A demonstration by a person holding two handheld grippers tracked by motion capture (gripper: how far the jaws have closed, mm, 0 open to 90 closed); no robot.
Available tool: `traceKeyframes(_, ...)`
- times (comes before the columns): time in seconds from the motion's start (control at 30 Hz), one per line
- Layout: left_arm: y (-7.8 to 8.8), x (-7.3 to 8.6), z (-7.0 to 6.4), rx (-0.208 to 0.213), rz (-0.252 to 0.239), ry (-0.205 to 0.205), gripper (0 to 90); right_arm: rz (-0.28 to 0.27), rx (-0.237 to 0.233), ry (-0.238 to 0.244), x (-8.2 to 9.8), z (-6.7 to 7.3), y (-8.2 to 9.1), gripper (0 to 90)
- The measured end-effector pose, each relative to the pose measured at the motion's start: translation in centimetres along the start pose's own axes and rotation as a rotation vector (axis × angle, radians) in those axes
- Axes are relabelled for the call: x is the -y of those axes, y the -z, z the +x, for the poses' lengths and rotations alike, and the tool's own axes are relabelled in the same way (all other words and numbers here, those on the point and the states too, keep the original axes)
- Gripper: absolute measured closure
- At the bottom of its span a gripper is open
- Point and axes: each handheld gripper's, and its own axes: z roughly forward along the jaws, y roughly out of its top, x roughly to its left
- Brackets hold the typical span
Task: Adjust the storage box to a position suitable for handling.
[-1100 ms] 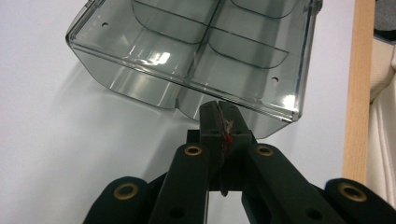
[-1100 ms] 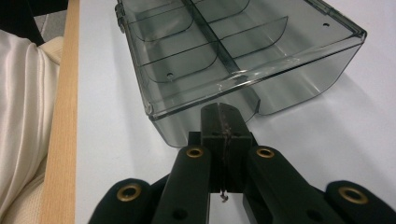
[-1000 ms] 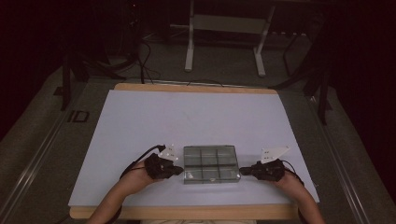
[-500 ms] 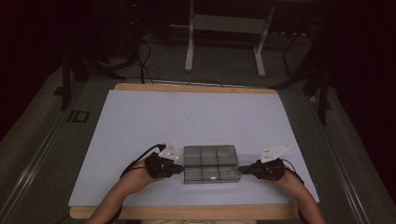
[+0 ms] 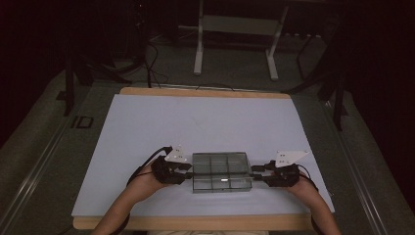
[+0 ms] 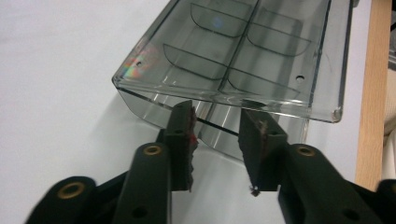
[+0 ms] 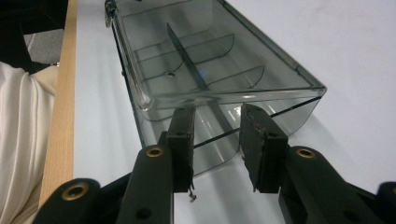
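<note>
Box [image 5: 221, 171], clear and divided, sits low centre on my worktop [image 5: 205, 122], with left tool [image 5: 187, 171] and right tool [image 5: 258, 174] just opened at its ends, gripping nothing.

the only sign to read is "id" [image 5: 84, 122], in pale letters on the dark floor at the left of the frame, just beside the upper left corner of the table [image 5: 205, 117].
</note>
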Motion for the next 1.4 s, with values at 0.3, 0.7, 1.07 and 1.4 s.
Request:
traceKeyframes(0.3,0.0,-0.2,0.0,-0.019,-0.007,-0.002,54.5,-0.021,0.069,0.024,-0.4,0.0,0.2,53.4)
traceKeyframes(0.7,0.4,-1.0,-0.1,-0.071,-0.066,-0.06,50.0,-0.045,0.109,0.067,-1.5,-0.1,0.4,53.8)
traceKeyframes(1.07,0.9,-1.5,0.4,-0.107,-0.153,-0.04,64.4,-0.105,0.162,0.064,-2.5,-0.9,0.5,65.6)
traceKeyframes(1.4,0.7,-1.7,1.2,-0.164,-0.202,0.007,74.0,-0.133,0.224,0.053,-3.5,-1.4,0.0,76.4)
